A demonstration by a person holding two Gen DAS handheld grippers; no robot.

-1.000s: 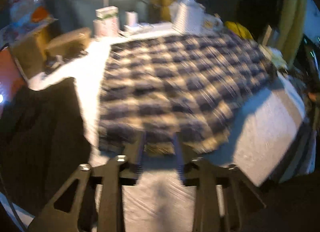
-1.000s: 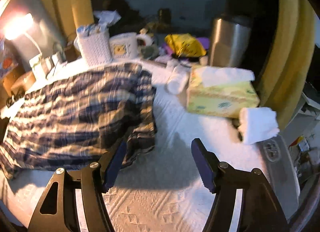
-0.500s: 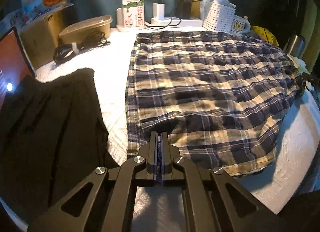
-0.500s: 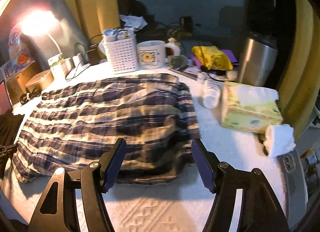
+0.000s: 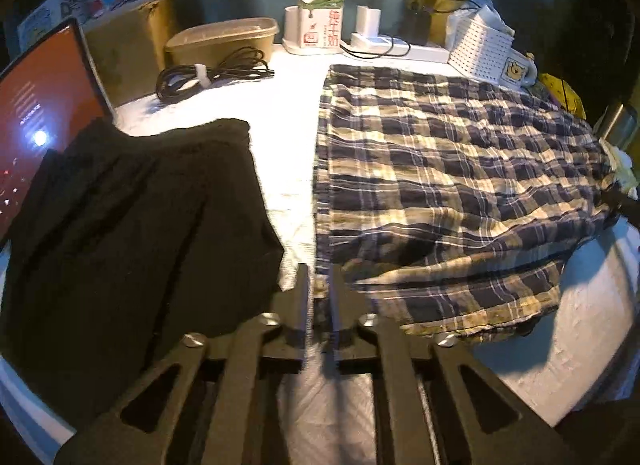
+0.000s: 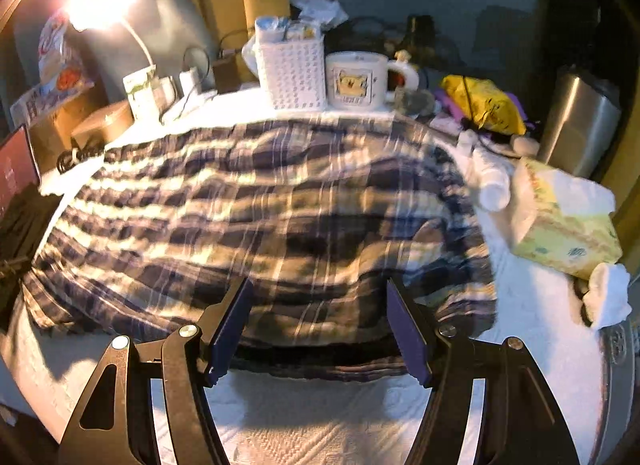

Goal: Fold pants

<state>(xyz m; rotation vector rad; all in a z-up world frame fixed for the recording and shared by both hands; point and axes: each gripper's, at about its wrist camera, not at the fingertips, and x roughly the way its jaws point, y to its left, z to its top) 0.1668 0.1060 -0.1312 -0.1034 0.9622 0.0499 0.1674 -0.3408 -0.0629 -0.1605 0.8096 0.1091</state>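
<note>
The plaid pants [image 5: 448, 185] lie spread flat on the white table cover, navy and cream checks; they also fill the middle of the right wrist view [image 6: 272, 225]. My left gripper [image 5: 319, 285] sits at the near left corner of the pants, its fingers a narrow gap apart with the cloth edge between the tips. My right gripper [image 6: 320, 317] is wide open and empty, with its fingers over the near edge of the pants at the right end.
A black garment [image 5: 120, 233] lies left of the pants. A tablet [image 5: 36, 125], cable bundle [image 5: 208, 73], milk carton [image 5: 320, 21], white basket [image 6: 292, 73], mug [image 6: 360, 81], tissue box [image 6: 560, 225] and steel flask [image 6: 576, 125] ring the table.
My left gripper slid left to the pants' corner; its fingers, pressed together half a second ago, now stand slightly apart. My right gripper moved forward over the pants' edge, still open.
</note>
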